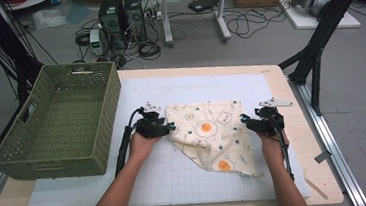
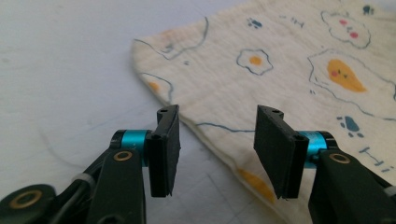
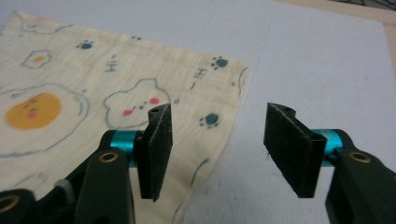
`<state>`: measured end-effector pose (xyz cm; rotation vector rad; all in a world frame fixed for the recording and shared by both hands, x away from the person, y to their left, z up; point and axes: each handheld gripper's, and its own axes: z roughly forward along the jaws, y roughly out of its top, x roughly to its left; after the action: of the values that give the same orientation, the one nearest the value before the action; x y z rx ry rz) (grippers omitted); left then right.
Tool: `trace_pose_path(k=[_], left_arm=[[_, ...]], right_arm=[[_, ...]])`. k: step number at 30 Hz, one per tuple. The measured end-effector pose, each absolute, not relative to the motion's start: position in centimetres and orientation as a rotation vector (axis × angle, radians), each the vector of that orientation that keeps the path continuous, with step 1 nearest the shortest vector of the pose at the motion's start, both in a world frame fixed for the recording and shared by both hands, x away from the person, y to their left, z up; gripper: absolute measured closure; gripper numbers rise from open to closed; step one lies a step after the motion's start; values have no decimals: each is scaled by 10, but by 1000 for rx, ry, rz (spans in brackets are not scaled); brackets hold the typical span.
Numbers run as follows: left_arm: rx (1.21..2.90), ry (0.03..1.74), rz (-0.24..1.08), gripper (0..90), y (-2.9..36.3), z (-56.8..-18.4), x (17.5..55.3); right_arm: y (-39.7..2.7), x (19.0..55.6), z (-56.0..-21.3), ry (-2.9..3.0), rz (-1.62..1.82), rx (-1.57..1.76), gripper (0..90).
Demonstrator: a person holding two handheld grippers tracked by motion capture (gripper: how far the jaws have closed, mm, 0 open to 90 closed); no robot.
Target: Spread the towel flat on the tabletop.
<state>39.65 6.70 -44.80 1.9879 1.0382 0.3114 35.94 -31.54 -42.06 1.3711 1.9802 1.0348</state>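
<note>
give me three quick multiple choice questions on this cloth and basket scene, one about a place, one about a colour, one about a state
1. Where does the basket stand relative to the cloth?
A. to its left, at the table's left edge
B. to its right
C. on top of it

2. What colour is the basket?
A. red
B. green
C. white

3. How do the jaws of the left tool stand?
A. shut on the cloth
B. shut on the basket's rim
C. open, with the cloth's edge lying between them, not pressed

Answers:
1. A, the high view shows the basket left of the cloth on the table.
2. B, its woven walls are olive green.
3. C, the left gripper view shows a clear gap between both pads, with the cloth flat on the mat below.
</note>
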Motion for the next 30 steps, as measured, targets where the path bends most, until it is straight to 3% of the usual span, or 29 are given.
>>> trace_pose_path(k=[3, 4, 5, 6, 15, 22, 23, 26, 27, 30], left_arm=[[2063, 962, 428, 534, 56, -450, 392], [2069, 937, 423, 593, 55, -449, 392], [2077, 930, 410, 752, 55, -448, 392], [2080, 932, 412, 851, 54, -448, 393], [1837, 1217, 592, 864, 95, -439, 421], [1827, 1219, 530, 837, 97, -447, 424], [1820, 1216, 521, 800, 95, -446, 423], [1824, 1196, 477, 617, 92, -445, 422], [1840, 1184, 474, 608, 92, -445, 420], [1832, 1171, 454, 565, 93, -439, 415]], right_arm=[[-318, 343, -421, 2011, 1070, 1339, 377], [-319, 337, -422, 2022, 1079, 1320, 377], [-319, 331, -423, 2033, 1098, 1310, 378], [-320, 326, -425, 2049, 1109, 1302, 379], [-303, 320, -435, 2159, 1096, 1251, 380], [-271, 332, -449, 2257, 1110, 1234, 378], [-267, 333, -451, 2276, 1087, 1226, 405], [-261, 334, -448, 2309, 1044, 1138, 815], [-260, 333, -445, 2294, 982, 1121, 867], [-275, 336, -444, 2153, 824, 1179, 869]])
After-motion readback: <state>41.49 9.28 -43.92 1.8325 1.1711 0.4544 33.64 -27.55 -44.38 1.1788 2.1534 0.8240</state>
